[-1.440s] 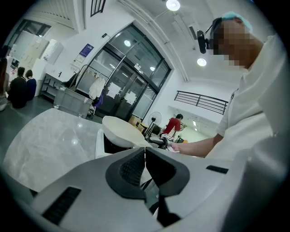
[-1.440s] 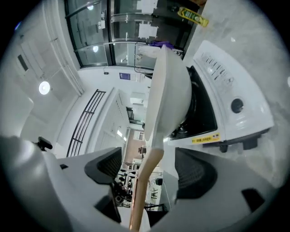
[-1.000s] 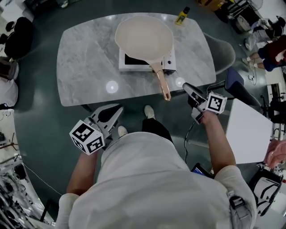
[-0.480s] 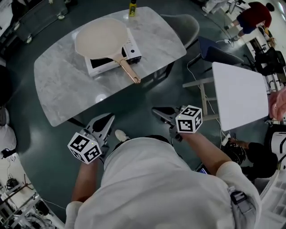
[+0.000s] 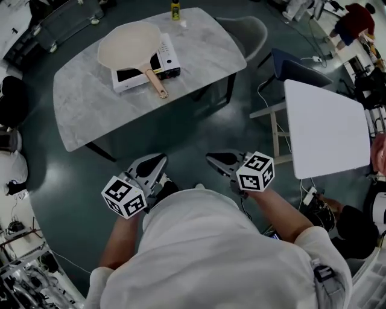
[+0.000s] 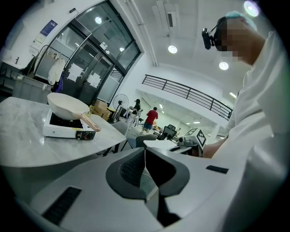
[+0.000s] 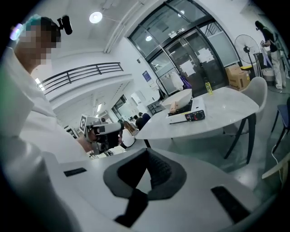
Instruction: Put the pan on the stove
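Observation:
A cream pan (image 5: 129, 43) with a copper handle (image 5: 155, 82) rests on a white portable stove (image 5: 145, 67) on the marble table (image 5: 84, 108). Both grippers are held close to my body, well back from the table's near edge. The left gripper (image 5: 151, 166) and the right gripper (image 5: 220, 160) point toward the table, each shut with nothing between its jaws. In the left gripper view the pan (image 6: 68, 105) and stove (image 6: 63, 128) sit far off to the left, beyond the left gripper (image 6: 145, 153). In the right gripper view the stove (image 7: 188, 115) lies far beyond the right gripper (image 7: 147, 155).
A yellow bottle (image 5: 175, 9) stands at the table's far edge. A grey chair (image 5: 244, 30) and a blue chair (image 5: 295, 69) stand to the right, next to a white table (image 5: 325, 127). Dark green floor lies between me and the marble table.
The right gripper has left the pan handle's end and come back to my body. I have moved away from the table, which now lies farther off and to the left. The left gripper stayed shut.

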`<state>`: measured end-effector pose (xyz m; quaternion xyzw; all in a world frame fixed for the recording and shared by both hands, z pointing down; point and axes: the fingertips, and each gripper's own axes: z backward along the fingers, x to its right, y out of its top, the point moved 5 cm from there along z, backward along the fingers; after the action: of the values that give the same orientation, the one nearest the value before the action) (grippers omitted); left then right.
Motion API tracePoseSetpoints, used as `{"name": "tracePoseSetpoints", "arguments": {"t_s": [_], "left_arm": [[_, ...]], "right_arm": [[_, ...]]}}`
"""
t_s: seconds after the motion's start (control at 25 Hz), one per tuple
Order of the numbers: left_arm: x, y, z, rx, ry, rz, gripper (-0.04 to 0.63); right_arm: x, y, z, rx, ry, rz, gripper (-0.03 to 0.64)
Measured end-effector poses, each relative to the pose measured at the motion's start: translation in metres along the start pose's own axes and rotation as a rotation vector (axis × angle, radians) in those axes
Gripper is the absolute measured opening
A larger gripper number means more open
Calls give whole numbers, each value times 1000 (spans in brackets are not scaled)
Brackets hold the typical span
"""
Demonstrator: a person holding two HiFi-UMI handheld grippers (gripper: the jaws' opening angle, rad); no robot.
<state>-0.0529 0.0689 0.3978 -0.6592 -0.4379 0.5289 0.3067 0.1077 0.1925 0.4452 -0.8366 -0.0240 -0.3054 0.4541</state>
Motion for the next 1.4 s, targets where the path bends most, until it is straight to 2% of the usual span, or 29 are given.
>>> {"name": "tracePoseSetpoints", "arguments": {"t_s": [0.4, 0.88, 1.4], "left_arm": [[53, -43, 3, 18, 101, 34, 20], [77, -47, 3, 37, 114, -7, 20], [87, -56, 16, 44, 122, -6, 20]], "right_arm": [[2, -38, 53, -1, 33, 21, 5], [-13, -45, 62, 23, 81, 79, 5], [-29, -52, 60, 27, 96, 101, 5]]}}
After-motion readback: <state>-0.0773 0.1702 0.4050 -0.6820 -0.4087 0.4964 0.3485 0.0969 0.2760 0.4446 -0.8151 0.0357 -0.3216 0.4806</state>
